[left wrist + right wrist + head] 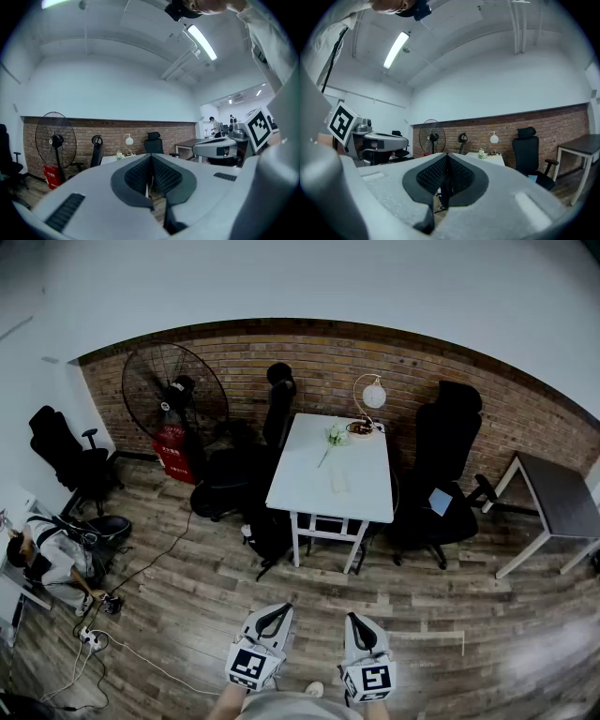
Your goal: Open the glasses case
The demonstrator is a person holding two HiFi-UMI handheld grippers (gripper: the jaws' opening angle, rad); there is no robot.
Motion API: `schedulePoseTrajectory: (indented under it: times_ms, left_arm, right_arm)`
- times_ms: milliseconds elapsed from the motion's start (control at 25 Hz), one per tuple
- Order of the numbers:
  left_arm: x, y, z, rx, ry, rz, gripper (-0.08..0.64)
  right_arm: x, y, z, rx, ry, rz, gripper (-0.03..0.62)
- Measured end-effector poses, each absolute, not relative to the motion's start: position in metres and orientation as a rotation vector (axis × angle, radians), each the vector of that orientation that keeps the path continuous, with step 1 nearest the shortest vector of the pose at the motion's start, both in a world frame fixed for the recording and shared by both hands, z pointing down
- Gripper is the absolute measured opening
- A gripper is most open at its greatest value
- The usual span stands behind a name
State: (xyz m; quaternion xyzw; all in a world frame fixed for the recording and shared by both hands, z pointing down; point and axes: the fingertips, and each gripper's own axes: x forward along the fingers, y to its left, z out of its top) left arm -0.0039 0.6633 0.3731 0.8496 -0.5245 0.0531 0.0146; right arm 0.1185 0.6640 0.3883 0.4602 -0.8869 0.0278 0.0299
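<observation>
Glasses case (339,483), if that small pale shape is it, lies midway along the white worktop (305,479); it's too small to be sure. Both tools are held level, well back from it over the wooden floor (187,587). The left tool (274,615) is pinched closed on nothing, and the right tool (362,626) is closed and empty too.

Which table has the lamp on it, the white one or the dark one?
The white table in the middle. The round lamp stands at its far end, by the brick wall. The dark table at the right has none.
</observation>
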Motion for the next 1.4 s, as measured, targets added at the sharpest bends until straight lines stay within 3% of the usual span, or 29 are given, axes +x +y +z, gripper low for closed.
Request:
schedulePoseTrajectory:
  times_ms: [560,1400]
  left_arm:
    - [0.046,0.640,0.365,2.738,-1.681,0.205,0.004]
    - [0.001,0.522,0.385,2.756,-1.603,0.202,0.003]
  right_arm:
    - [0.148,0.635,0.387,1.352,-2.767,0.043,0.006]
    - [0.100,0.527,0.403,1.409,-2.672,0.051,0.006]
